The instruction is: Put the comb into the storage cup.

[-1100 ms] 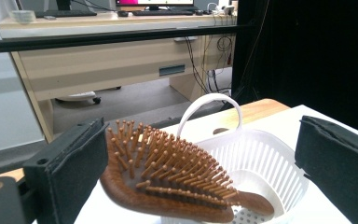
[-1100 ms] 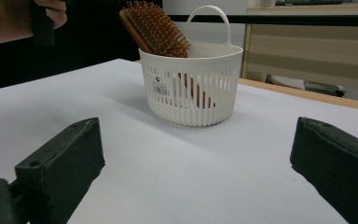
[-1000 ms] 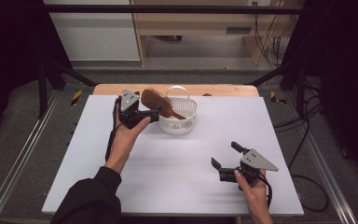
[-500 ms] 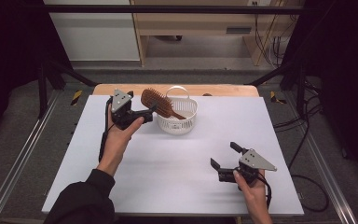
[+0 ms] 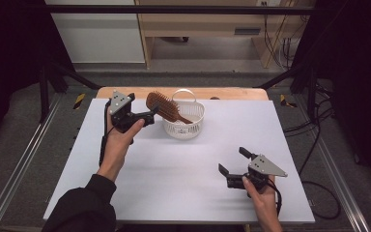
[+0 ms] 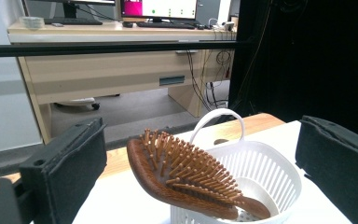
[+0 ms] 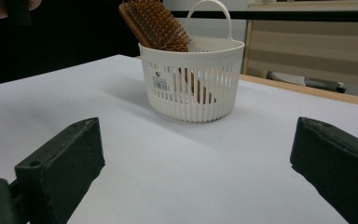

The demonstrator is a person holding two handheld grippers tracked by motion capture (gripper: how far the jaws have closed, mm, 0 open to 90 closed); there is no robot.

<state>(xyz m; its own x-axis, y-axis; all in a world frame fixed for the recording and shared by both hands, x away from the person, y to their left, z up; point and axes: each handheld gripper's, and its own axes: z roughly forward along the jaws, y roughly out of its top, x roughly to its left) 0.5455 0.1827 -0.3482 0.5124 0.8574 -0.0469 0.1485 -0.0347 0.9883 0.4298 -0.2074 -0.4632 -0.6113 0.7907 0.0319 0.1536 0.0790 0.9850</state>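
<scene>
A brown wooden hairbrush (image 5: 162, 106) leans in a small white slatted basket (image 5: 186, 129). Its handle is down inside and its bristled head sticks out over the left rim. My left gripper (image 5: 149, 116) is open just left of the brush head, at the far left of the table. In the left gripper view the hairbrush (image 6: 177, 172) and basket (image 6: 270, 186) lie ahead between the wide-apart jaws, untouched. My right gripper (image 5: 232, 160) rests open near the front right of the table. It faces the basket (image 7: 191, 88) and brush (image 7: 156, 23) from a distance.
The white table top (image 5: 174, 169) has a wooden strip along its far edge (image 5: 232, 93). Beyond it are a desk (image 6: 121, 70) with monitors and dark curtains at both sides. Metal rails run along the floor left and right.
My left gripper has drawn back slightly to the left, away from the brush head. The brush stays leaning in the basket. The right gripper has not moved.
</scene>
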